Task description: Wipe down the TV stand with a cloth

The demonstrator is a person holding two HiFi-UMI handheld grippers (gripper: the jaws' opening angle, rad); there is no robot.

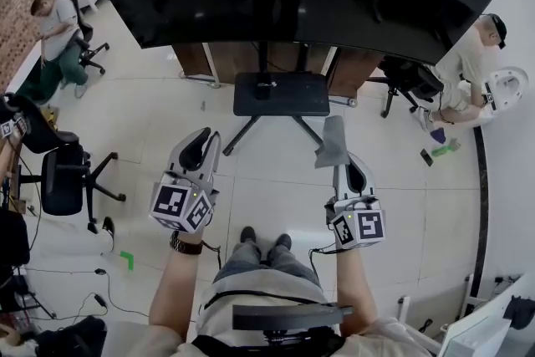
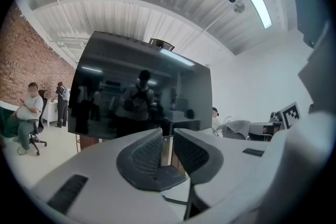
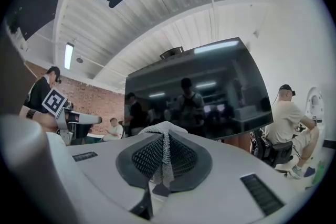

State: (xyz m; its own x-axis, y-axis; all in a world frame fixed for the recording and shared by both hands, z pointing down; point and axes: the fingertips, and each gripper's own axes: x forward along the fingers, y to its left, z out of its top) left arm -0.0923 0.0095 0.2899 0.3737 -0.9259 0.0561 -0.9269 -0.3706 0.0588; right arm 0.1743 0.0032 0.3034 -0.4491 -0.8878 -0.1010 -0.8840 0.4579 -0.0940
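- Ahead of me, the stand [image 1: 281, 94] looks untouched, I judge; all the wiping is left to do.
- My right gripper [image 1: 344, 165] pinches the cloth [image 1: 333, 142], short of the stand.
- My left gripper [image 1: 203, 148] has its jaws slightly apart, empty.

No text, label, brand or number can be read anywhere in these views.

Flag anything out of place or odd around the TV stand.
Nothing on the black TV stand looks askew or damaged. Only loose bits on the pale floor stand out: a small green scrap at the left, another green piece at the right.
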